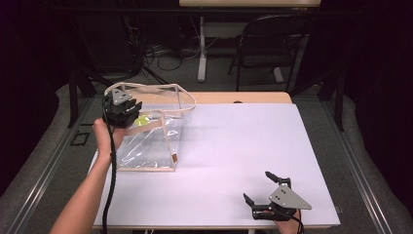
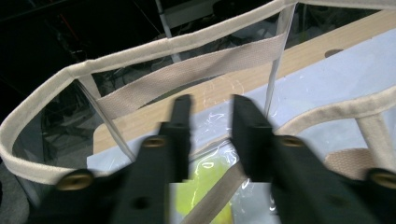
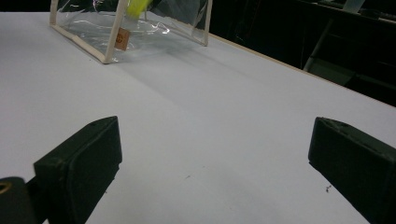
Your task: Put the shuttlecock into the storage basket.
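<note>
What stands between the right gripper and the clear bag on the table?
Nothing visible. Bare white table lies between the open right gripper and the clear bag, which stands far across it.

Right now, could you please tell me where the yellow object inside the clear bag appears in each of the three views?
High view: the yellow object sits upper left, inside the clear bag, right beside the left hand-held gripper.
Left gripper view: bottom centre, seen between the two black jaws.
Right gripper view: top edge, left of centre.
Shared landmark: the bag's cream trim.
</note>
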A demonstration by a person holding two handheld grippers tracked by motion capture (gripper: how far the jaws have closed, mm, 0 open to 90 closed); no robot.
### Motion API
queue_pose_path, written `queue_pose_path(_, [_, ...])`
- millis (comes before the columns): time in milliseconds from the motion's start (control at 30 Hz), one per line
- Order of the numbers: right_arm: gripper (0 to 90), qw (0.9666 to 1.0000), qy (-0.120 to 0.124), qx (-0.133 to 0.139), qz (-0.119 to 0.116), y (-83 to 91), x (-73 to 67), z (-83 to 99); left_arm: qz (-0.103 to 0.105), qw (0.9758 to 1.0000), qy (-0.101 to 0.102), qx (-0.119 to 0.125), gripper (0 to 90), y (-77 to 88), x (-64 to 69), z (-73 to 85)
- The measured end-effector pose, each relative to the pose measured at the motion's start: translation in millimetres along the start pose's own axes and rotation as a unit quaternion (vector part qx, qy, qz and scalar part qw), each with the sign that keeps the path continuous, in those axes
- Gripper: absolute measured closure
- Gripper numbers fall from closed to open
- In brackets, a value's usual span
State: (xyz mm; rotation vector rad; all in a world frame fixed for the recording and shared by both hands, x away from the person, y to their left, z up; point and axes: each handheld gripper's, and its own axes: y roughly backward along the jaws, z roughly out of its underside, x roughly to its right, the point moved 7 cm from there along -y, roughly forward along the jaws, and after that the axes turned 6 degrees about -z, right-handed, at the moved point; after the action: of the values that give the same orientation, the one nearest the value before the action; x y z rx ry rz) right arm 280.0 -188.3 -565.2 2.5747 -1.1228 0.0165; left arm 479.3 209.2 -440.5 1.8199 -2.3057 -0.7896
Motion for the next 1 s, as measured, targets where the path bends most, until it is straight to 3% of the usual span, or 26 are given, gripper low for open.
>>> queue_pose_path(33, [2.2,1.0,0.0,0.0,0.0,0.2,0.0,-0.1,0.001,1.0,0.0,0.001,58.6,0.7,0.5,-0.1])
queue_pose_path(167, [2.2,1.0,-0.002,0.001,0.001,0.3,0.4,0.0,0.001,0.9999,0.005,0.011,40.5,6.3,2.8,1.2])
queue_pose_path(233, [2.2,1.0,-0.001,0.002,0.0,0.2,0.2,-0.1,0.013,0.9998,0.003,0.014,31.2,10.0,5.3,3.4])
queue_pose_path(367, [2.2,1.0,0.0,0.001,-0.001,0.0,0.0,-0.1,0.022,0.9995,0.0,0.024,18.4,18.7,9.7,7.4])
queue_pose_path(1000, [2.2,1.0,-0.001,-0.001,0.0,0.2,-0.4,0.0,0.044,0.9974,-0.002,0.058,1.9,49.7,34.5,29.6])
